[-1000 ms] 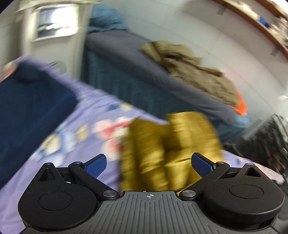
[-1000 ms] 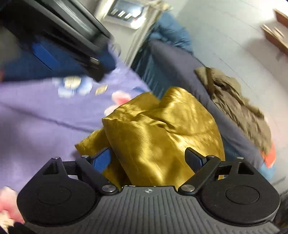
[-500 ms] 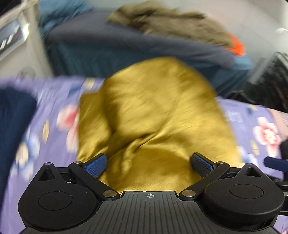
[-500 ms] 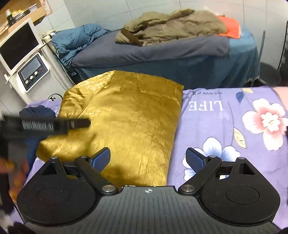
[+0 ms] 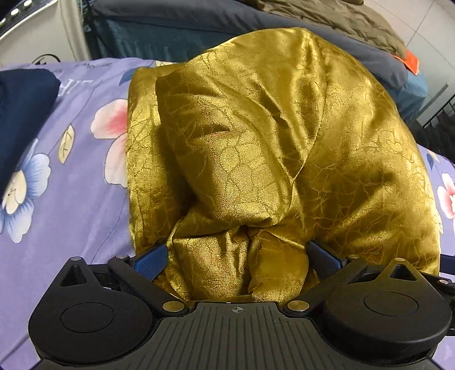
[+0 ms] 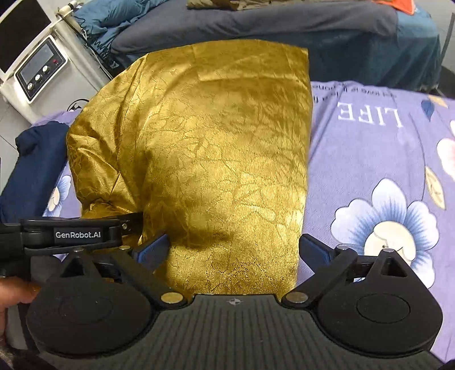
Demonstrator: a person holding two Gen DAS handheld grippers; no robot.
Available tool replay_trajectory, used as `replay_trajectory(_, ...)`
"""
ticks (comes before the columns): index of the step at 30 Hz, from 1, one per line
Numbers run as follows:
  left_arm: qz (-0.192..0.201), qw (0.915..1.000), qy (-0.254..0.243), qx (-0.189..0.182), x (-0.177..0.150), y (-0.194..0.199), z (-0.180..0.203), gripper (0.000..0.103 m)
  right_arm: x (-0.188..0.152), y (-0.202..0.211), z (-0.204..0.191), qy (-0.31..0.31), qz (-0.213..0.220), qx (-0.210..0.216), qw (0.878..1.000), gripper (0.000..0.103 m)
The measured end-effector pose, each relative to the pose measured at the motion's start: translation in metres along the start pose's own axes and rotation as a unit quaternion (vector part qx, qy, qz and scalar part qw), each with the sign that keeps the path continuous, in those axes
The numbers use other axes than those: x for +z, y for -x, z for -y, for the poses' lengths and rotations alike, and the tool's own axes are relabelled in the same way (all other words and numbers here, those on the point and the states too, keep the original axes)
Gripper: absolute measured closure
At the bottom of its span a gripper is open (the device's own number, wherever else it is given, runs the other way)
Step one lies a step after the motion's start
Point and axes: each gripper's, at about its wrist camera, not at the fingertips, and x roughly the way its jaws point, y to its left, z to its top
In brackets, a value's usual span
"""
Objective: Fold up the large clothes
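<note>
A shiny gold garment [image 5: 256,136] lies folded on the purple floral sheet [image 5: 71,199]. In the left wrist view my left gripper [image 5: 236,256] is open, with a bunched near edge of the garment lying between its blue pads [image 5: 150,260]. In the right wrist view the garment [image 6: 216,148] is a flat rectangle, rumpled at its left side. My right gripper [image 6: 233,252] is open, its pads either side of the near edge. The left gripper [image 6: 85,233] shows at the garment's left edge.
A folded navy garment [image 5: 20,113] lies left of the gold one, also in the right wrist view [image 6: 31,165]. A second bed [image 6: 270,25] with an olive jacket [image 5: 355,20] stands behind. A white machine with a screen [image 6: 37,71] stands at back left.
Both grippers have come down close to the garment's near edge. The cloth, bunched a second ago, now lies flatter. The left gripper has gone from above it to its left edge.
</note>
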Motion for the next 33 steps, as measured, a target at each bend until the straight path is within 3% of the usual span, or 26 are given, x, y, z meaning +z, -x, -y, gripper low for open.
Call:
replay_trajectory(7,0.003,0.9999,0.003,-0.01,0.006,0.0,-0.004,0.0,0.001,0.004,0.002,-0.004,-0.011,0.012,1.0,0.004)
replay_trajectory(10,0.03,0.9978,0.035,-0.047,0.003,0.024,-0.016,0.0,0.001,0.003,0.004,-0.011,-0.012,0.019,1.0,0.003)
replay_trajectory(14,0.081,0.9829,0.122,-0.112,-0.007,0.054,-0.056,0.0,0.002,0.019,0.014,-0.027,0.004,0.045,0.999,0.003)
replay_trajectory(19,0.046,0.9721,0.191,-0.128,-0.026,0.038,-0.096,0.0,0.002,0.037,0.049,-0.08,0.031,0.113,0.99,0.001)
replay_trajectory(22,0.025,0.9682,0.209,-0.135,-0.038,0.017,-0.099,0.0,-0.001,0.022,0.075,-0.153,0.009,0.149,0.977,0.001)
replay_trajectory(27,0.016,0.9525,0.265,-0.15,-0.048,-0.009,-0.097,0.0,-0.019,-0.027,0.102,-0.284,-0.033,0.215,0.934,0.0)
replay_trajectory(30,0.017,0.9548,0.257,-0.148,-0.045,-0.007,-0.091,0.0,-0.026,-0.043,0.104,-0.317,-0.022,0.252,0.914,0.0)
replay_trajectory(32,0.01,0.9552,0.252,-0.155,-0.043,-0.007,-0.087,0.0,-0.027,-0.048,0.102,-0.326,-0.014,0.265,0.908,0.0)
replay_trajectory(33,0.008,0.9548,0.25,-0.161,-0.043,-0.008,-0.085,0.0,-0.026,-0.05,0.101,-0.327,-0.016,0.266,0.907,0.005)
